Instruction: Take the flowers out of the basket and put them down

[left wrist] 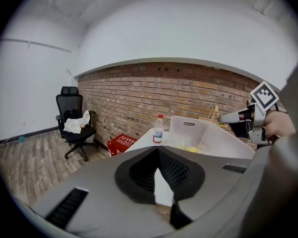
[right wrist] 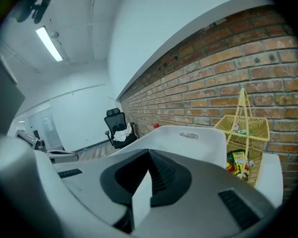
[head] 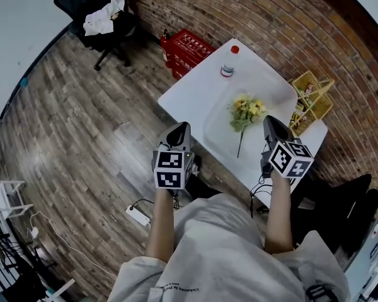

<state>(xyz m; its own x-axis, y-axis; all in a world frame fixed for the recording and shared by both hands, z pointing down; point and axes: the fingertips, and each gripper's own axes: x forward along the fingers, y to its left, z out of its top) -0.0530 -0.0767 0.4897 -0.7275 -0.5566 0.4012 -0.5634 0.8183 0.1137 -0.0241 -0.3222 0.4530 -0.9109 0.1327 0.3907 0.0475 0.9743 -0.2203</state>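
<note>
We see the flowers (head: 247,110) lying in the white tray (head: 217,129), right of centre in the head view, with the yellow basket (head: 317,88) just beside the tray. They look light, soft and crushable, so we would pinch the thin stem. The 2 claws, left gripper (head: 181,129) and right gripper (head: 271,123), are closed on nothing.

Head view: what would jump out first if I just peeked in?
The yellow flowers lying in the white tub on the table grab you first. Then the left tongs and right tongs, both empty, poke out on either side. A red crate sits by the brick wall.
</note>
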